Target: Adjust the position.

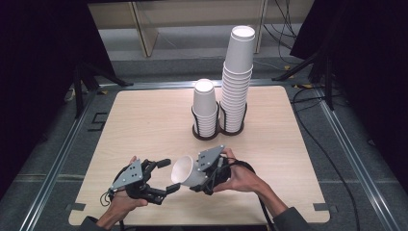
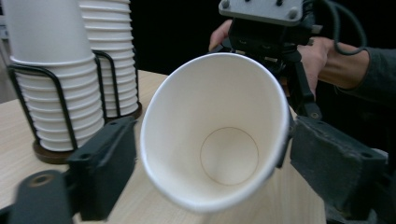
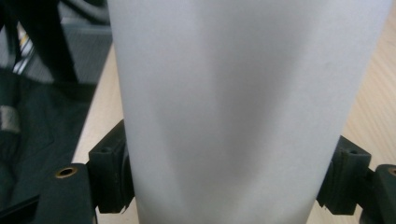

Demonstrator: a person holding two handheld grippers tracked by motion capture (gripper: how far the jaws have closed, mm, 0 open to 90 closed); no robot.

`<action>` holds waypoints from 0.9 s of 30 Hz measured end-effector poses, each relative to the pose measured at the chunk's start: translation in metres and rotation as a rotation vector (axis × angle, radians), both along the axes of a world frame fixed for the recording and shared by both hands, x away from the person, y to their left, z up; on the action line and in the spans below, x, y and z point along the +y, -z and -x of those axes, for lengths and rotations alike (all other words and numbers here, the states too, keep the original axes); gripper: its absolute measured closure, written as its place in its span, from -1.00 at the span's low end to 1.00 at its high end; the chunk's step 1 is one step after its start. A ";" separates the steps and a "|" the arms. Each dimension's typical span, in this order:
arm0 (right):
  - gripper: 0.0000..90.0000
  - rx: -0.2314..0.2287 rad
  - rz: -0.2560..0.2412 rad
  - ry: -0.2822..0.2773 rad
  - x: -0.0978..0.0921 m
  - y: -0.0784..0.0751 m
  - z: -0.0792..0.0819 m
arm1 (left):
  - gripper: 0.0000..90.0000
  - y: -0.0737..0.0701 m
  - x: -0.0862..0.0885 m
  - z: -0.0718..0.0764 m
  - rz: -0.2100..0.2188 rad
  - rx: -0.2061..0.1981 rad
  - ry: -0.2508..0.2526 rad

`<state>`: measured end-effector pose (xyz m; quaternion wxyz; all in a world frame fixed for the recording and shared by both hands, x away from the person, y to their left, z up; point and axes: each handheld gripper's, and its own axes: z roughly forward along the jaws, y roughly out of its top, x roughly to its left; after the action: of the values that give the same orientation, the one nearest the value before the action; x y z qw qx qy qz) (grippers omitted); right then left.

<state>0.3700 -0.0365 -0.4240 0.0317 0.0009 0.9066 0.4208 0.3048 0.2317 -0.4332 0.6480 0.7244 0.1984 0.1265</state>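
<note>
Paper cup (image 1: pixel 185 172) on its side above the surface (image 1: pixel 144 125), mouth toward my left tongs (image 1: pixel 166 175). Right tongs (image 1: pixel 204 180) clamped on its body; left spread wide around the rim, not gripping. Mid-handover: left closes next, then right releases.

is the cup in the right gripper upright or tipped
Tipped: the cup lies sideways in the right gripper, mouth toward the left gripper; its empty bottom shows.

White cup (image 1: pixel 186 172), black gripper (image 1: pixel 164 175).

Two cup stacks (image 1: pixel 226 96) stand side by side at the table's (image 1: pixel 144 125) far middle — the single cup (image 1: pixel 186 172) near its front edge.
</note>
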 end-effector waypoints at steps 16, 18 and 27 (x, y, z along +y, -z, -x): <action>-0.51 -0.073 -0.280 0.521 -0.096 0.022 -0.041 | -0.68 0.005 0.008 -0.006 0.009 0.029 -0.130; -0.51 -0.073 -0.280 0.565 -0.105 0.023 -0.042 | -0.68 0.006 0.010 -0.008 0.002 0.036 -0.161; -0.51 -0.103 -0.286 0.720 -0.146 0.031 -0.054 | -0.68 0.009 0.011 -0.011 0.008 0.044 -0.185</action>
<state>0.4243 -0.1823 -0.4549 0.2225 0.3024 0.7775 0.5044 0.3160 0.2425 -0.4427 0.6320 0.7029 0.2791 0.1690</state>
